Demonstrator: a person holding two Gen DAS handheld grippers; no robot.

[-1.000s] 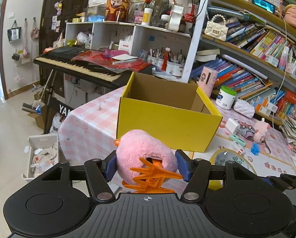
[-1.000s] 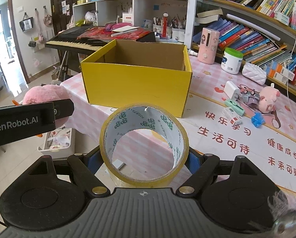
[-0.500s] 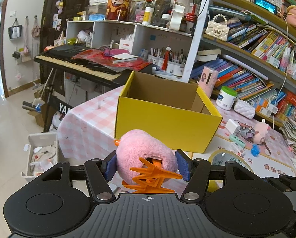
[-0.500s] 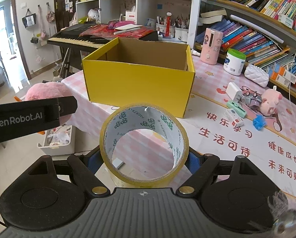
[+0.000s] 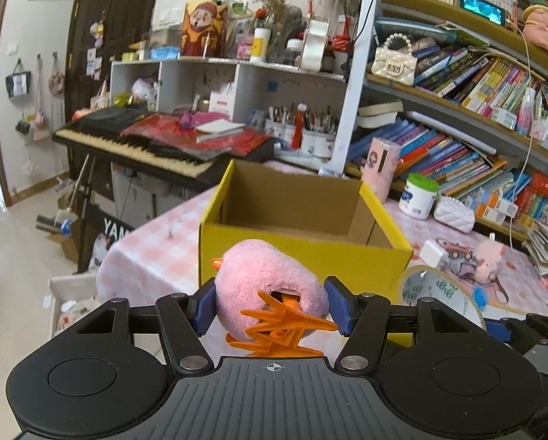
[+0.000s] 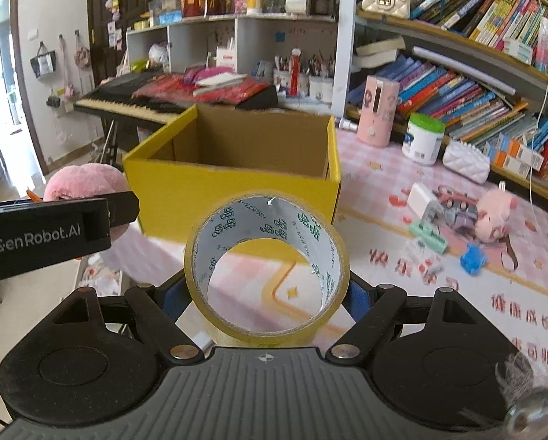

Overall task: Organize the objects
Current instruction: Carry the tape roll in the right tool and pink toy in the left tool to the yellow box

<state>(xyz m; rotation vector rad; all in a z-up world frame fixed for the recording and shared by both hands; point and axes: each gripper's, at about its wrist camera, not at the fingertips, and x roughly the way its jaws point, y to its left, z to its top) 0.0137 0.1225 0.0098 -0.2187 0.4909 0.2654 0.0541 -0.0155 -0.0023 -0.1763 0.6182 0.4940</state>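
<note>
Cluttered study room, pink checked tabletop [image 6: 376,183] backed by bookshelves. Nearest: two tongs, one per hand. Left tongs [image 5: 270,302] pinching one pink plush toy [image 5: 263,275] with orange feet between the blue pads, held in the air just short of the box's front wall. Right tongs [image 6: 266,293] pinching one roll of yellow packing tape [image 6: 266,267], hole facing the camera, held above the tabletop in front of the box; the roll also shows at the right edge of the left wrist view. In the right wrist view the left tongs and plush sit at far left, level with the box front. Next: one yellow cardboard box [image 6: 233,187] standing open on the tabletop, brown inside, nothing visible in it. To the right of the box, one loose cluster of small things on the tabletop: one pink pig plush [image 6: 494,212], one white charger block [image 6: 420,198], one blue toy [image 6: 474,258], one green comb-like piece [image 6: 430,233]. Further back: one white jar with green lid [image 6: 422,139], one pink cylinder [image 6: 378,112], one white quilted pouch [image 6: 466,159]. Farthest: one keyboard piano [image 5: 134,143] at left, one white cubby shelf [image 5: 237,80], several rows of books [image 5: 457,139].
</note>
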